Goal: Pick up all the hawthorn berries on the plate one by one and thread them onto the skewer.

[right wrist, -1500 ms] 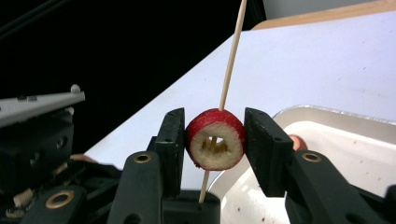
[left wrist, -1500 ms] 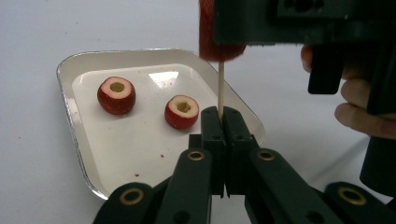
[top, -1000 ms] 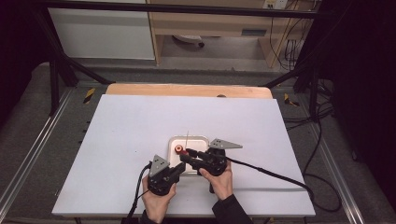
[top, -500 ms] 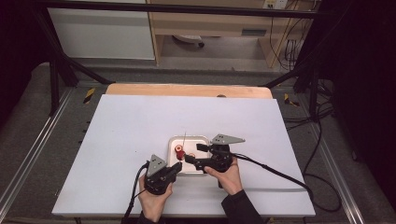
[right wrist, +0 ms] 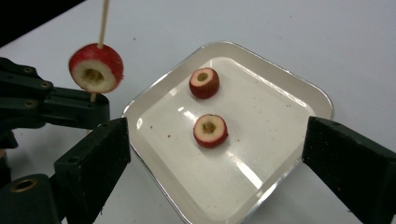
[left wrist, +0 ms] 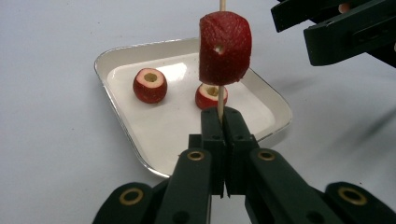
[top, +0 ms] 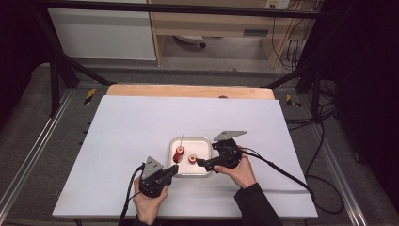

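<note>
The left gripper [top: 175, 170] is sitting low at the near side of the white table [top: 127, 136], its jaws pressed together and pinching the lower end of a thin wooden skewer [left wrist: 219, 108], which is standing nearly upright. One red fruit piece [left wrist: 224, 48], cored through, is riding on the skewer above the jaws, clear of the tray [left wrist: 121, 63].

The right gripper [top: 201, 163] is being held level at the tray's right edge, pointing left toward the skewer; its jaws have just been opening and are now standing spread wide with nothing between them.

Two more cored fruit pieces are lying apart on the tray floor, one nearer the far corner [right wrist: 204, 83], one near the middle [right wrist: 210, 130].

The skewer's top is being cut off by the frame in both gripper views. In the high view the skewered piece and tray contents are reading as small red dots.

Open tabletop is lying on all sides of the tray, widest toward the far wooden edge [top: 188, 91].
</note>
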Motion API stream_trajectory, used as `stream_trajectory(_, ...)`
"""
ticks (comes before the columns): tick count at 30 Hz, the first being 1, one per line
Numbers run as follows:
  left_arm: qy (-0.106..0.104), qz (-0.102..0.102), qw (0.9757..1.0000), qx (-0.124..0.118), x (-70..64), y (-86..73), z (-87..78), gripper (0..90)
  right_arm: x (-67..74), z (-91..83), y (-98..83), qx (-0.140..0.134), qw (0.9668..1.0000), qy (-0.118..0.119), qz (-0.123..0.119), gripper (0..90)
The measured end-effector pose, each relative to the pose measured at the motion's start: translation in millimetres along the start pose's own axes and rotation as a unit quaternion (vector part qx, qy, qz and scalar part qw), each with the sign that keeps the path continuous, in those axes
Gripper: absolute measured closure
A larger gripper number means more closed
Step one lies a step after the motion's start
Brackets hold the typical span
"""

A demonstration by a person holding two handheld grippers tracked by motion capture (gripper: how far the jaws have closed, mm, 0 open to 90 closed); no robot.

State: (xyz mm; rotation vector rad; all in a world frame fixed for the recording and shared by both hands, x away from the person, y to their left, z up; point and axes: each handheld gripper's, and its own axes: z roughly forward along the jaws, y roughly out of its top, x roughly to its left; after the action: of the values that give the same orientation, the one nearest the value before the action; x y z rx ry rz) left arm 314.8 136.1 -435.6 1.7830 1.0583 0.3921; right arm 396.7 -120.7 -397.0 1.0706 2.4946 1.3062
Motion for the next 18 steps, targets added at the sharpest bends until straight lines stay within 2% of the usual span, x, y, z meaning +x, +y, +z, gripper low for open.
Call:
stream_trajectory(9, -0.001, 0.001, 1.0, -0.009, 4.3, -0.7, -5.4, 88.8, -5.8, 2.4, 3.9, 0.047, 0.9986, -0.016, -0.02, 8.0)
stream_trajectory(13, -0.002, 0.003, 1.0, -0.009, 6.9, -1.0, -5.7, 88.8, -6.0, 4.5, 6.1, 0.058, 0.9977, -0.017, -0.029, 8.0)
stream_trajectory(18, -0.002, 0.009, 0.9999, -0.009, 9.4, -1.8, -7.3, 88.8, -3.4, 12.2, 11.5, 0.086, 0.9951, -0.019, -0.046, 8.0)
